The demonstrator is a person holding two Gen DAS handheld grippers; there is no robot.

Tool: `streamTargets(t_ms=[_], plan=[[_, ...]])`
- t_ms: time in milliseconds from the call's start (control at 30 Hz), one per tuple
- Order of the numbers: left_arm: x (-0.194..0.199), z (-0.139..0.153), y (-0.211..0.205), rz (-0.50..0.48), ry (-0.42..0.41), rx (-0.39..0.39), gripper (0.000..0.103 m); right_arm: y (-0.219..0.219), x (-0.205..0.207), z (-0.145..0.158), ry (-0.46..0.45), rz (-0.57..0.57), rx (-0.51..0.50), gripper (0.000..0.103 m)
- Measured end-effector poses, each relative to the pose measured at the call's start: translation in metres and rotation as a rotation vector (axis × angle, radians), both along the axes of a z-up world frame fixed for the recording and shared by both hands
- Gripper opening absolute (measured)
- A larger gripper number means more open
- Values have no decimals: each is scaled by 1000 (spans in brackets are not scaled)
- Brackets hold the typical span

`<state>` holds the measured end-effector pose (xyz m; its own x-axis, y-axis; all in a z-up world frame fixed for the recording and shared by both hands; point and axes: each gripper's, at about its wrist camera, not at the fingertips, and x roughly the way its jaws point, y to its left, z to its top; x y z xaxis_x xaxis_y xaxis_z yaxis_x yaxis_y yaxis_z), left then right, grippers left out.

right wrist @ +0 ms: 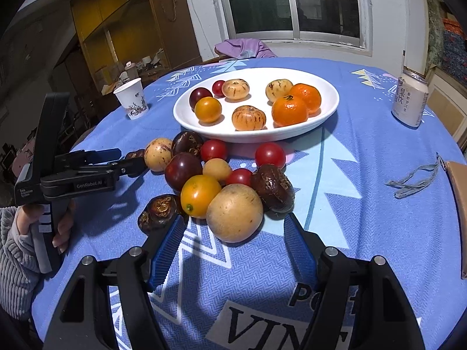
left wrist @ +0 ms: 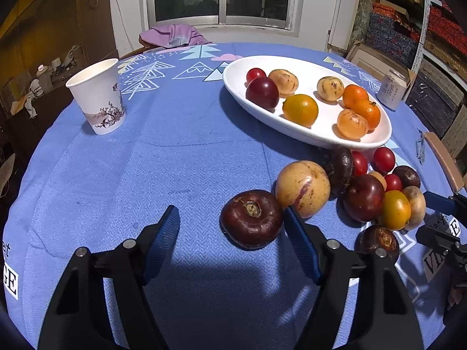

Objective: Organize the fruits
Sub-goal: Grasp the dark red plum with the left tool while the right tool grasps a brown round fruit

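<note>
A white oval plate point(left wrist: 376, 140) point(right wrist: 327, 116) holds several fruits: oranges, striped yellow fruits, a dark plum, a cherry tomato. A pile of loose fruits lies on the blue tablecloth in front of it. My left gripper point(left wrist: 232, 218) is open, its right finger beside a dark brown water chestnut point(left wrist: 251, 218); a striped yellow melon point(left wrist: 303, 188) lies just beyond. My right gripper point(right wrist: 236, 227) is open, just short of a large tan round fruit point(right wrist: 234, 212), with a dark chestnut point(right wrist: 159, 211) by its left finger. The left gripper point(right wrist: 116, 157) shows in the right wrist view too.
A paper cup point(left wrist: 99, 96) point(right wrist: 132, 98) stands at the left of the table. A drink can point(left wrist: 391, 89) point(right wrist: 410, 100) stands at the right. A grey strap point(right wrist: 414, 182) and a tan chair back point(right wrist: 461, 192) are at the right edge.
</note>
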<state>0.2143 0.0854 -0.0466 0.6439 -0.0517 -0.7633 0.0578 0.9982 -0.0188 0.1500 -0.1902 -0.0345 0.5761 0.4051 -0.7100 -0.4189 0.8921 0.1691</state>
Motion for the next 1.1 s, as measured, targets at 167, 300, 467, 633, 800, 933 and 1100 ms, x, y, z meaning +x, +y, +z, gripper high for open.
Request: streamTargets(t_ms=[167,300,467,633,800,933,1100], plan=[[-2,1,-4,-23,-5,-2,60,-1,4,-3,18,-2,26,72],[-5,2,-9,-52,-11,-2,47,1,10,-7,52,3,61,72],[-6,1,-9,-65,-12,-13,43,2,19,-12,97,7,100,72],[-7,1,-7,-63,-11,-30,43,4,18,-12,95,31,113,54],[-8,2,-8,-61,-12,-26,43,8,14,-10,76,47,87,46],[-8,2,-8,-62,-12,-21,43,9,12,-9,70,49,73,44],[-10,1,-12,-63,-10,-6,43,8,12,-10,72,49,73,44]])
